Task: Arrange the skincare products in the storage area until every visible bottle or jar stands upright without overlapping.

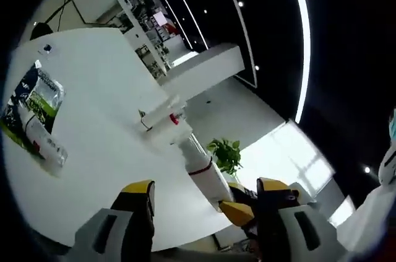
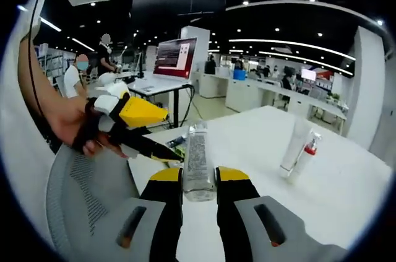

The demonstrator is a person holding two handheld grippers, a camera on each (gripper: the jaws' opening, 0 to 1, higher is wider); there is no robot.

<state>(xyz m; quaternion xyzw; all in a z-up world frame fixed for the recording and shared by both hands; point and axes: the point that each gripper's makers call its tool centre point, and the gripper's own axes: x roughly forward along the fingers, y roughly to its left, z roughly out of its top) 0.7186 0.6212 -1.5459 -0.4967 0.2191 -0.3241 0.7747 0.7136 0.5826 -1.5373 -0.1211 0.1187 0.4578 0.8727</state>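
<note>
The right gripper [image 2: 199, 178] is closest in the right gripper view. Its two yellow-tipped jaws pinch a clear bottle [image 2: 198, 160] from both sides. The bottle has a white label with small print and stands upright on the white table [image 2: 346, 181].

To the left of the bottle in this view, a hand [image 2: 69, 122] holds the left gripper [image 2: 166, 149]. Its yellow jaw and thin dark tip reach almost to the bottle. Right of the bottle, well apart from it, a white tube [image 2: 293, 144] stands on the table. A small bottle with a red collar [image 2: 306, 155] stands just beside the tube.

The left gripper view shows other things. The left gripper's [image 1: 204, 194] jaws stand spread apart with nothing between them. Past them, a long white bottle with a red ring [image 1: 204, 172] shows near the edge of the table [image 1: 111, 150]. The view is rolled, so I cannot tell if it stands or lies. Beyond it are a white tube [image 1: 159, 113] and a little red-collared bottle [image 1: 176, 119]. Far from them, across the table, a flat green and white packet [image 1: 34, 113] lies on the table. A green plant [image 1: 226, 153] shows beyond the table edge.
</note>
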